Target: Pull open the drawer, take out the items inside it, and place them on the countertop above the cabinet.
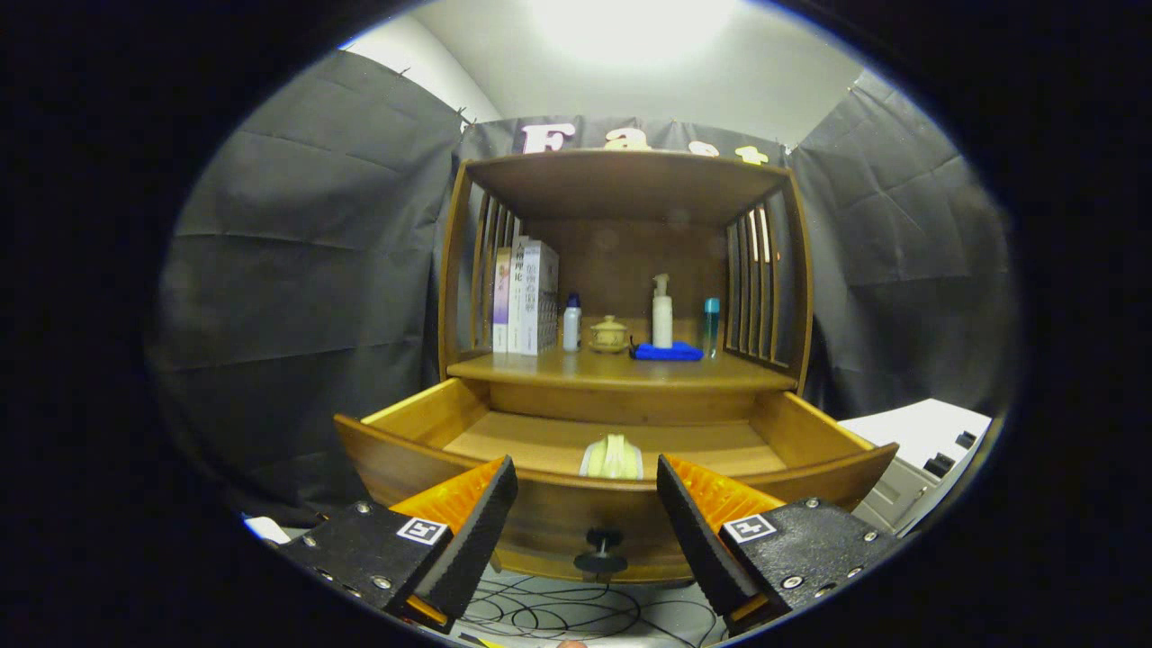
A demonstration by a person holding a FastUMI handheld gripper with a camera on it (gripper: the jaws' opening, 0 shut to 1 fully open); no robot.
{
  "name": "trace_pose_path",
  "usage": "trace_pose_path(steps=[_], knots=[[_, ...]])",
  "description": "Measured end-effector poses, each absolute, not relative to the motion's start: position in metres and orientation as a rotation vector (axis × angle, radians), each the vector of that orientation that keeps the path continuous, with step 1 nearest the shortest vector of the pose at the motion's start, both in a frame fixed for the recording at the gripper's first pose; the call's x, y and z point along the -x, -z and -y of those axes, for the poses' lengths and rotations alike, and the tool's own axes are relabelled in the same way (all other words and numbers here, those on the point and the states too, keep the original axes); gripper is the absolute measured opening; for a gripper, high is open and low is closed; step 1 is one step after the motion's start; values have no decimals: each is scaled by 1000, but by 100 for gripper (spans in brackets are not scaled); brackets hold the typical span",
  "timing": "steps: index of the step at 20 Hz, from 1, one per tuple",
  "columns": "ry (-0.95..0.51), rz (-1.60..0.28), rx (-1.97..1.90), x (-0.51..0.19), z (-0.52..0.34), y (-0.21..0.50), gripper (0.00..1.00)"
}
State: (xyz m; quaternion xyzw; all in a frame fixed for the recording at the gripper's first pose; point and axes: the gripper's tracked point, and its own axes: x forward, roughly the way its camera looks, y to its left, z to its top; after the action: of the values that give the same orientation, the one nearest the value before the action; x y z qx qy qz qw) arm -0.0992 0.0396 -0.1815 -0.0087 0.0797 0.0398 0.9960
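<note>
The wooden drawer (423, 416) stands pulled out from the cabinet, its curved front panel just ahead of my fingers. A dark round knob (602, 544) sits low on that front, between the fingers. Inside the drawer, near its front wall, lies a pale yellowish folded item (613, 457). My gripper (587, 490) is open, with nothing between its fingers, held in front of and slightly above the drawer front. The countertop (540, 367) above the drawer carries a blue cloth (667, 352), a white pump bottle (662, 312), a small clay lidded pot (609, 334) and bottles.
Books (526, 296) stand at the countertop's left, beside a small white bottle (571, 322); a teal bottle (711, 326) stands at the right. Slatted side walls and a top shelf (621, 175) enclose the countertop. Cables (558, 612) lie on the floor; a white unit (918, 450) sits to the right.
</note>
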Motion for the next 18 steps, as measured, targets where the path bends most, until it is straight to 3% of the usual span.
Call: trace_pose_path(steps=[4, 18], knots=[[-149, -242, 25, 80, -56, 169, 96], [33, -500, -35, -15, -44, 206, 95]])
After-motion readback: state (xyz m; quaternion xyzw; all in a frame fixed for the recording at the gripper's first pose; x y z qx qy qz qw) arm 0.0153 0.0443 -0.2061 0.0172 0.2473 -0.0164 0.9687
